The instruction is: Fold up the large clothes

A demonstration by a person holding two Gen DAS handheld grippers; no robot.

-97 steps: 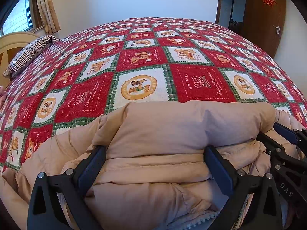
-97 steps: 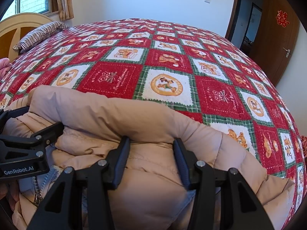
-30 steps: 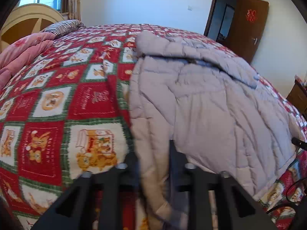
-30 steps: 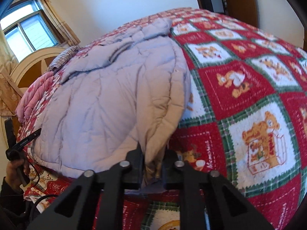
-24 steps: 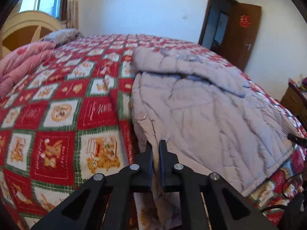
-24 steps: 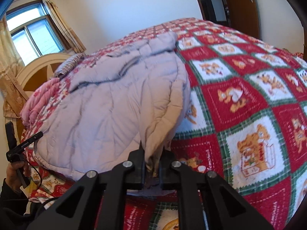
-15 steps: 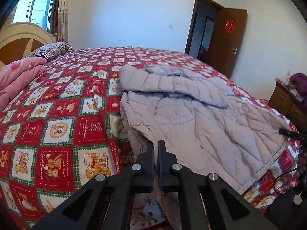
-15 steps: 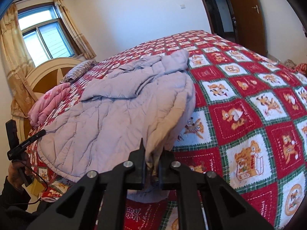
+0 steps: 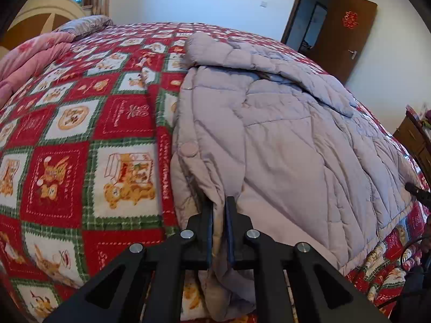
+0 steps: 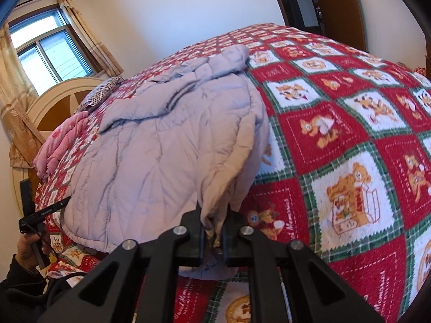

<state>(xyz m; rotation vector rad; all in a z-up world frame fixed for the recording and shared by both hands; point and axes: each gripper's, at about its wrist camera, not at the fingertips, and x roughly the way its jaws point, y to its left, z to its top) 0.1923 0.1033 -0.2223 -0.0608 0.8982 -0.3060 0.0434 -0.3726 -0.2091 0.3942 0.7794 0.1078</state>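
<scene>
A large lilac padded coat [image 9: 282, 134] lies spread on the bed, hood end far away, its hem hanging over the near edge. My left gripper [image 9: 218, 202] is shut on the hem at the coat's left front edge, just below a round snap. My right gripper [image 10: 214, 210] is shut on a bunched fold of the hem at the coat's [image 10: 161, 148] right side. In the right wrist view, the other gripper [image 10: 43, 211] shows at the far left in a hand [image 10: 29, 245].
The bed wears a red, green and white patchwork quilt [image 9: 80, 134] with bear pictures. A pink blanket [image 9: 27, 53] and a striped pillow [image 9: 86, 24] lie by the headboard [image 10: 54, 99]. A brown door [image 9: 350, 32] stands open at the back; a wooden dresser [image 9: 414, 140] is at the right.
Three seconds ago both grippers stood open over the bunched coat. Since then they have shut on its hem; over the last half second both views dropped lower and closer to the bed.
</scene>
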